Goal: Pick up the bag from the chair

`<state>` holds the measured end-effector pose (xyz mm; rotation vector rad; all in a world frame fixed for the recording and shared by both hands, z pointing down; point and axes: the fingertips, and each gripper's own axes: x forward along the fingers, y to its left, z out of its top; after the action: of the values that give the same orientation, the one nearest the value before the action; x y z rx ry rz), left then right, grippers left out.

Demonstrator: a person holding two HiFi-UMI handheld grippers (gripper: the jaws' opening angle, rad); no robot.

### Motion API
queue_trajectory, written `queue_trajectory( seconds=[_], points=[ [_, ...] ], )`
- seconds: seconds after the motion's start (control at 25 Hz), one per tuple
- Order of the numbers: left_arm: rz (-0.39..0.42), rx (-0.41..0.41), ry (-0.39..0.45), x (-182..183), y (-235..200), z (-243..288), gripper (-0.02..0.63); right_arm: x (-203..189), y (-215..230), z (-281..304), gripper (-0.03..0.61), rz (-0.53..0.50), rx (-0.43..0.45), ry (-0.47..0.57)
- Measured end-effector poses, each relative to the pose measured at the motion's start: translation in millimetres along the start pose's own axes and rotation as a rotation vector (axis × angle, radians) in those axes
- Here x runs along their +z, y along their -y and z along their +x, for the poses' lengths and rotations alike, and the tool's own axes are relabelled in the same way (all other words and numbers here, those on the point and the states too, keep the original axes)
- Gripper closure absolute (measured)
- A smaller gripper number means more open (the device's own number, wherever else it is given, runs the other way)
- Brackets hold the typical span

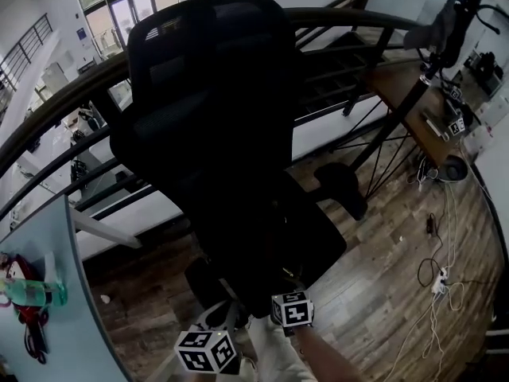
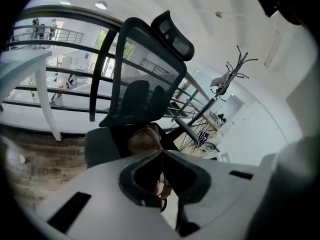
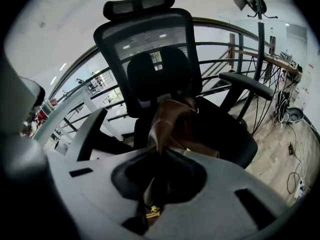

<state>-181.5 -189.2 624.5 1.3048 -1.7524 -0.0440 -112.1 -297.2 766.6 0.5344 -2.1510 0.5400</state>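
On the seat of the black chair (image 3: 150,49), toward its front edge, sits the brown bag (image 3: 175,126), its top drawn up toward the two grippers. From the right gripper view, the right gripper (image 3: 161,154) has its jaws clenched on a brown strap of the bag. The strap runs back between them, and a small gold fitting (image 3: 150,211) shows behind the tips. The left gripper (image 2: 163,153) has its jaws pressed together as well. A brown piece of the bag (image 2: 144,139) is caught in them, and the bag's body sits just beyond their tips, in front of the mesh backrest (image 2: 145,64).

From the head view, both grippers hang low at the chair's front edge, the left gripper (image 1: 216,318) beside the right gripper (image 1: 286,286), their marker cubes facing up. The bag is lost there against the dark seat. Cables (image 1: 437,277) trail over the wood floor (image 1: 382,293) to the right. A pale worktop (image 1: 56,237) with a green bottle (image 1: 32,293) stands at the left.
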Motion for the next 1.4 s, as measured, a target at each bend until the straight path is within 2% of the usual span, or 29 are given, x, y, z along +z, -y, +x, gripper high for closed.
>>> queue_trajectory(
  seconds=[0.64,1.12,1.4],
  points=[
    [0.056,-0.011,0.029,-16,18,-68,0.611,-12,-31,-80,0.554,0.104,-0.004,0.079],
    [0.115,-0.028,0.034,-26,23,-103,0.611,-21,-65,-144,0.555,0.127,0.020,0.127],
    [0.137,-0.052,0.055,-30,28,-123,0.611,-18,-79,-182,0.557,0.103,0.009,0.174]
  ],
)
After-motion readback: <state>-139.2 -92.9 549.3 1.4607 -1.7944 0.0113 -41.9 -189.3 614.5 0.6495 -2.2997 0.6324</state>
